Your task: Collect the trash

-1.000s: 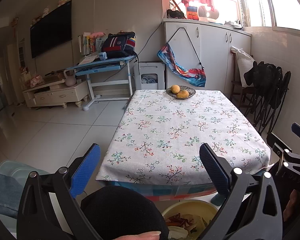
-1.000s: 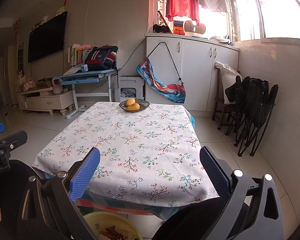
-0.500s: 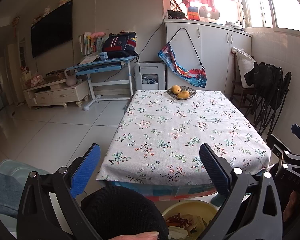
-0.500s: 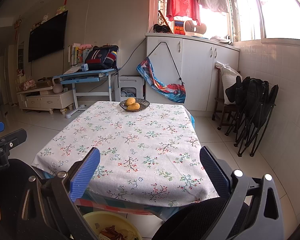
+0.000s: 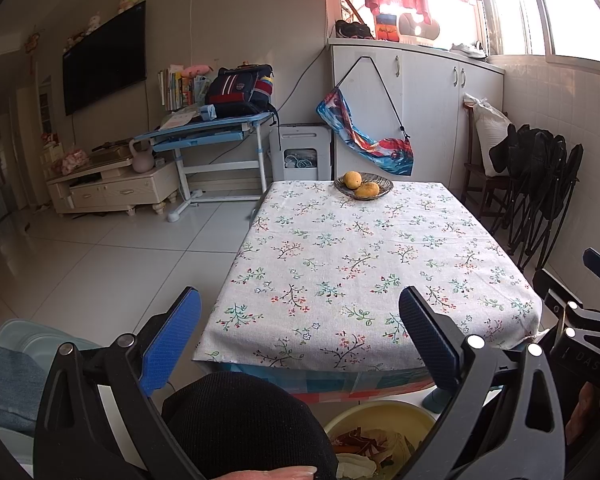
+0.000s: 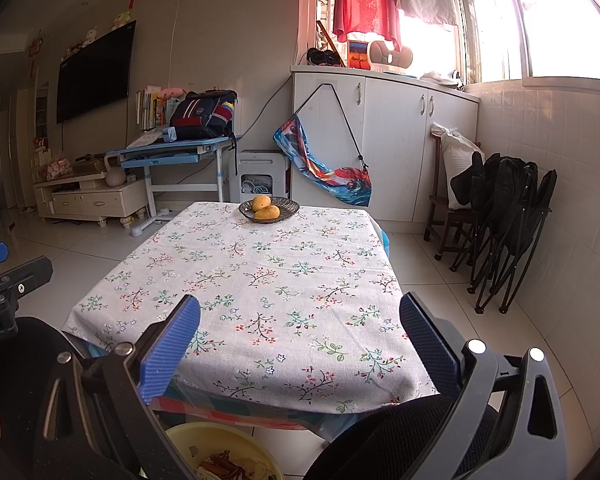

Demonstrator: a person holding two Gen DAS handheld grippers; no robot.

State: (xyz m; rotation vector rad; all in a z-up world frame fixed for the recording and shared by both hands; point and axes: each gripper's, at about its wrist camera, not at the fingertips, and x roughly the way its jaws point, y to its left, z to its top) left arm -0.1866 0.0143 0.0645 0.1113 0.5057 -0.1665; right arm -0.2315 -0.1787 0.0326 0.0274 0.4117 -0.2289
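Both grippers hang side by side at the near end of the counter (image 5: 340, 264), above the person's black-clad knees. The left gripper (image 5: 300, 320) has its fingers spread wide, gripping nothing; the right gripper (image 6: 300, 320) likewise. Down by the floor, just under the counter's near edge, a yellow bin (image 5: 380, 420) holds the trash (image 5: 374, 446), a heap of peels and scraps. At the counter's far end sits a bowl (image 6: 269, 208) with two yellow fruits.

Both wrist views look from the near edge along the floral-clothed table (image 5: 364, 264) toward the fruit dish (image 6: 269, 209), side by side.
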